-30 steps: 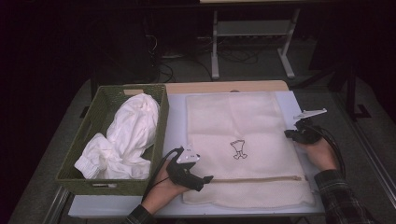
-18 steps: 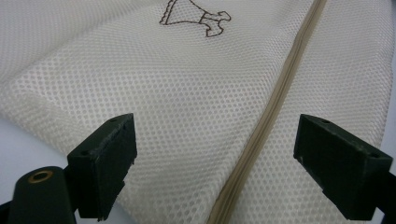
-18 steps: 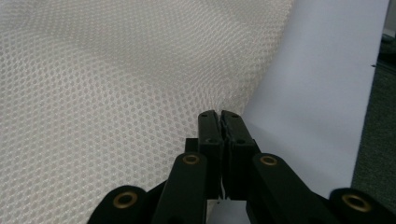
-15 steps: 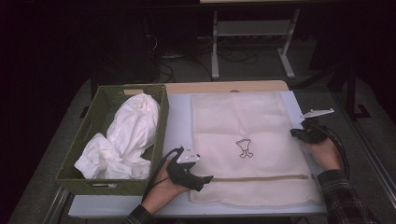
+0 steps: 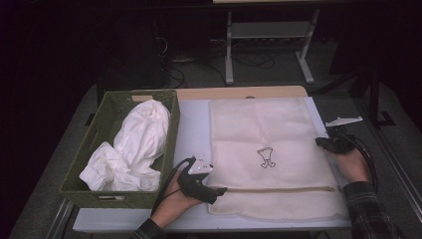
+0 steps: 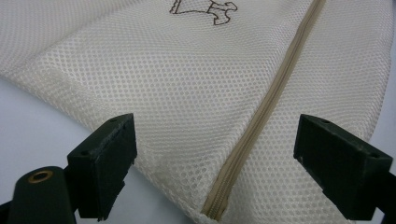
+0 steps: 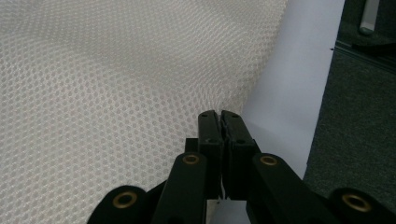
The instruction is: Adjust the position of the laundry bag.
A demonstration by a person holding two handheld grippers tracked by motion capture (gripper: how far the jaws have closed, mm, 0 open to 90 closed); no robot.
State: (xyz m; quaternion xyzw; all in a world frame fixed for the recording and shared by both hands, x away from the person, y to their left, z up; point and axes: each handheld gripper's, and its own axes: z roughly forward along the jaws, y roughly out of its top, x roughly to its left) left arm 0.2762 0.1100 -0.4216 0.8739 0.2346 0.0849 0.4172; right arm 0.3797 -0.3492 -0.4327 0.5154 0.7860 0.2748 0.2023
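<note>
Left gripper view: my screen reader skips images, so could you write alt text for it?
A cream mesh laundry bag lies flat on a white table, its zipper running toward the camera. The left gripper is open, straddling the zipper's near end.

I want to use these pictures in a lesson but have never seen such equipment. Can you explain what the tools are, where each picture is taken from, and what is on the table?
A person holds a two-jaw hand gripper in each hand. The high view looks down on the table; the other two come from cameras riding on the grippers. A cream mesh laundry bag with a zipper lies flat, beside a green basket of white clothes. The left gripper is open, its jaws either side of the zipper's end. The right gripper is shut at the bag's edge, seemingly pinching the mesh.
</note>
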